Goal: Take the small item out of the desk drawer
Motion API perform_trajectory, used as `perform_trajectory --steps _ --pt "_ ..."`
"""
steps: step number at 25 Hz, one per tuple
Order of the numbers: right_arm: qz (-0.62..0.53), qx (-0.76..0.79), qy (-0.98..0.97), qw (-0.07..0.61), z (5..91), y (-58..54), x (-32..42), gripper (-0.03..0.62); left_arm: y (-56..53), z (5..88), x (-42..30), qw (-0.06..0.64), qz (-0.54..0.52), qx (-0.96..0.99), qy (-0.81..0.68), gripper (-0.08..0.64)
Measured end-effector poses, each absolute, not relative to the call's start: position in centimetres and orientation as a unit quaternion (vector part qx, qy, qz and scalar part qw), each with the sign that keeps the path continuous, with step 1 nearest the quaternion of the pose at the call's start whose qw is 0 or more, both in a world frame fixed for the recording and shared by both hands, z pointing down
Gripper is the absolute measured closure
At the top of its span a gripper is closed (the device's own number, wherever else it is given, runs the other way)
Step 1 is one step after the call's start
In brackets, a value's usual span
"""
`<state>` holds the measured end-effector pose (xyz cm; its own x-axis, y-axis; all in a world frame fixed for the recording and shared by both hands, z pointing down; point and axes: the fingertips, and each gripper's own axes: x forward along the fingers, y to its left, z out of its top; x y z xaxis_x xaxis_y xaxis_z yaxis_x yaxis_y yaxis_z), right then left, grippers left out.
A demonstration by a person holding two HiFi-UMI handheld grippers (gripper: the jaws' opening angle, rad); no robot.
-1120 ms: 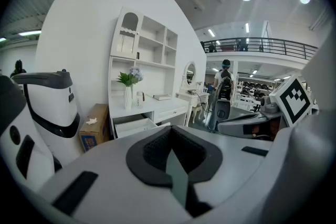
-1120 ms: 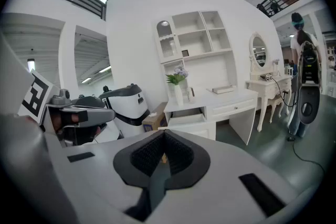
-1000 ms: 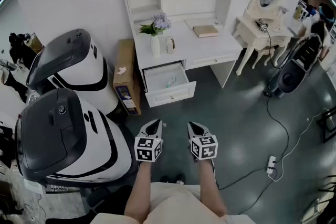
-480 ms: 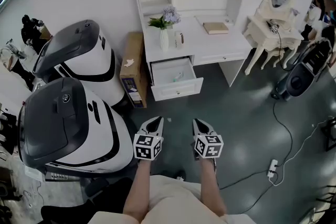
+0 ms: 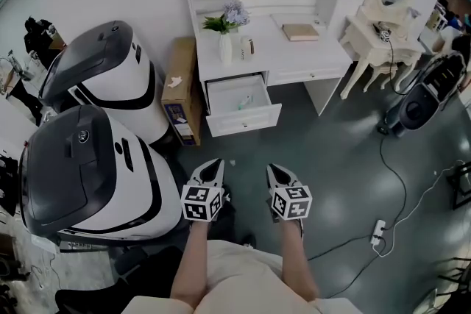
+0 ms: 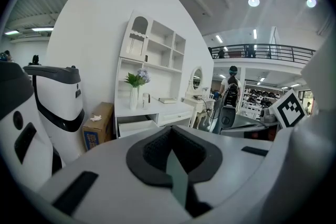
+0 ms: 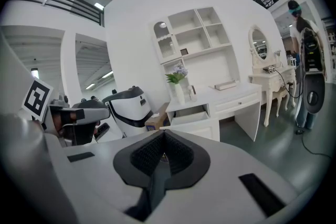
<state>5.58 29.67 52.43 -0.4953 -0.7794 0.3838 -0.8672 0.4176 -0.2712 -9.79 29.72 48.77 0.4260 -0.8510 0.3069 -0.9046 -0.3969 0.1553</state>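
Note:
A white desk (image 5: 287, 55) stands against the far wall with its left drawer (image 5: 243, 108) pulled open. A small pale green item (image 5: 243, 102) lies inside the drawer. My left gripper (image 5: 213, 168) and right gripper (image 5: 275, 171) hang side by side over the dark floor, well short of the drawer, both shut with nothing between the jaws. In the left gripper view the open drawer (image 6: 137, 127) shows beyond the shut jaws. The right gripper view shows the drawer (image 7: 190, 114) ahead too.
Two large white and grey machines (image 5: 96, 151) crowd the left side. A cardboard box (image 5: 179, 92) stands between them and the desk. A vase of flowers (image 5: 225, 29), a mug and a book sit on the desktop. A dressing table (image 5: 375, 26), a black device (image 5: 416, 103) and a floor cable (image 5: 397, 195) lie right.
The view has shifted slightly, and the desk sits a little nearer and higher in the picture. Both grippers stay shut and keep their side-by-side stance.

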Motion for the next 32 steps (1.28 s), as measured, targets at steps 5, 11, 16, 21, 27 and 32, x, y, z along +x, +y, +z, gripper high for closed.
perform_trajectory --steps 5,11,16,21,27,32 --pt "0.22 0.501 -0.83 0.109 53.1 26.3 6.2 0.569 25.6 49.5 -9.9 0.16 0.084 0.832 -0.524 0.545" --pt "0.22 0.517 -0.818 0.122 53.9 19.8 7.0 0.569 17.9 49.9 -9.9 0.169 0.072 0.836 -0.517 0.545" --pt "0.226 0.534 -0.805 0.124 54.6 14.4 7.1 0.569 11.1 50.5 -10.2 0.176 0.074 0.843 -0.503 0.545" --pt "0.233 0.548 -0.793 0.13 54.4 9.2 7.4 0.568 4.4 51.0 -9.9 0.184 0.088 0.851 -0.484 0.545" --pt "0.241 0.567 -0.779 0.119 54.1 2.8 6.8 0.569 -2.7 51.1 -9.3 0.19 0.091 0.866 -0.453 0.545" --pt "0.248 0.578 -0.77 0.106 54.5 -1.8 5.8 0.569 -7.6 52.1 -9.2 0.197 0.102 0.875 -0.431 0.545"
